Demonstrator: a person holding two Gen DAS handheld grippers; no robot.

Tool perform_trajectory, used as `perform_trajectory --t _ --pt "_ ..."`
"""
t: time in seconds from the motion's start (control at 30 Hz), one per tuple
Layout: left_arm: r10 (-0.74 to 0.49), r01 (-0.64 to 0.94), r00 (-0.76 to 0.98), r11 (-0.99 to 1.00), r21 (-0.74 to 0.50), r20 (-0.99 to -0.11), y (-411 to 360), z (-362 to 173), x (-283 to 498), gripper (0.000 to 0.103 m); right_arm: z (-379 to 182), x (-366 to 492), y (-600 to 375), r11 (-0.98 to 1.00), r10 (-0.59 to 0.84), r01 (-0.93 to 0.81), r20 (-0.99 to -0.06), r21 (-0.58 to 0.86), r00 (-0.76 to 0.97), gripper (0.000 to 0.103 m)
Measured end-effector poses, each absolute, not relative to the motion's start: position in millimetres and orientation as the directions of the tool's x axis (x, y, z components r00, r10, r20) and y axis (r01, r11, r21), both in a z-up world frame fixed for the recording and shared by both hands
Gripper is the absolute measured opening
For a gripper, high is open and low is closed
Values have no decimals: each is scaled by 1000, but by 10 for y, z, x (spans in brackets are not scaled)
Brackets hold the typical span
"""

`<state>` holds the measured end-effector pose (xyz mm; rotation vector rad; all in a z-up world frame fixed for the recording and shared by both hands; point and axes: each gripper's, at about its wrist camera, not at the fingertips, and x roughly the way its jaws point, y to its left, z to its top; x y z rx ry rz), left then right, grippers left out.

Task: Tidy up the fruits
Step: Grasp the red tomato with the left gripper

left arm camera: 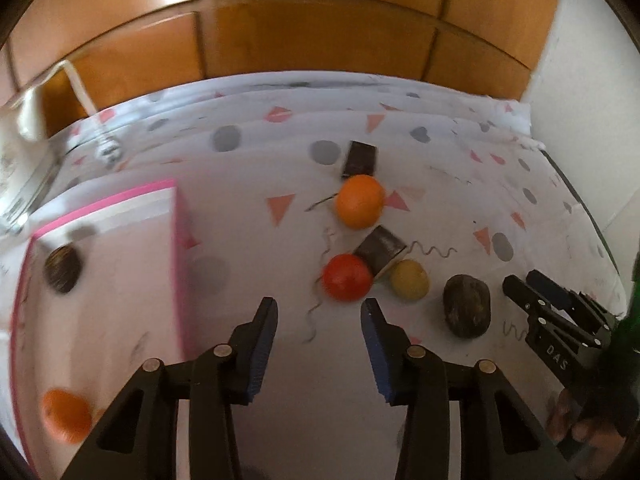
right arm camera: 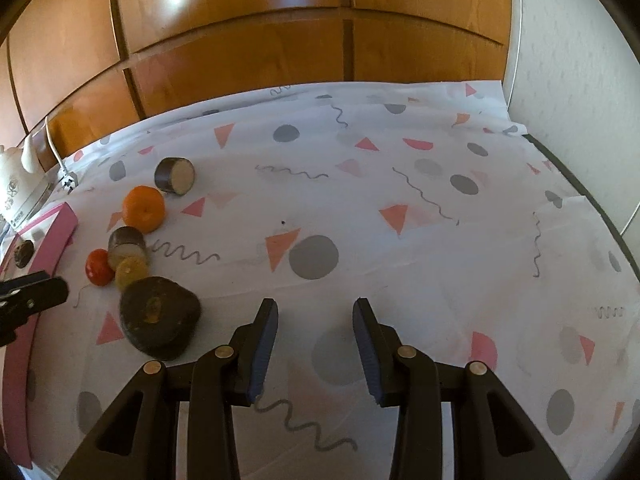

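My left gripper (left arm camera: pixel 320 312) is open and empty, just in front of a red fruit (left arm camera: pixel 346 282). Near it lie a yellow fruit (left arm camera: pixel 409 280), an orange (left arm camera: pixel 359 206), a dark brown fruit (left arm camera: pixel 467 310) and two dark cylinder pieces (left arm camera: pixel 380 249) (left arm camera: pixel 359 159). A pink-rimmed white box (left arm camera: pixel 176 240) at the left holds a dark fruit (left arm camera: pixel 62 269) and an orange (left arm camera: pixel 66 414). My right gripper (right arm camera: pixel 316 312) is open and empty over the bare cloth, right of the dark brown fruit (right arm camera: pixel 159 316). It shows at the right of the left wrist view (left arm camera: pixel 524 280).
A patterned white tablecloth (right arm camera: pixel 400 200) covers the table. Wooden cabinet doors (right arm camera: pixel 280 40) stand behind, a white wall (right arm camera: pixel 580 80) to the right. A white appliance with a cord (right arm camera: pixel 16 176) stands at the back left.
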<state>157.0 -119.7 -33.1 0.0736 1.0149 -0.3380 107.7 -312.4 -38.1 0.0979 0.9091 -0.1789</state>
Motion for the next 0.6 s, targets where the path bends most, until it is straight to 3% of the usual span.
perform_trajectory --t 0.1,0.4,0.47,0.5,0.6 --pt "-258 343 464 934 -96 -847 -1295 -382 1660 47 -389 1075 -3141 983 -83 181 -787 37 611 47" --pt "-269 366 446 925 -100 -854 -1395 -527 1879 48 -399 1062 -3192 981 -25 165 -775 103 632 53" --pt "-269 375 454 922 -92 -850 -1415 -531 1885 41 -401 1061 -3193 981 -20 164 -773 108 634 54" --pt "-269 378 454 921 -90 -849 -1425 -532 1890 31 -403 1057 -3195 980 -19 163 -772 111 635 54" --pt "-273 376 453 922 -96 -849 -1412 -519 1832 30 -409 1051 -3208 979 -12 163 -769 121 639 54"
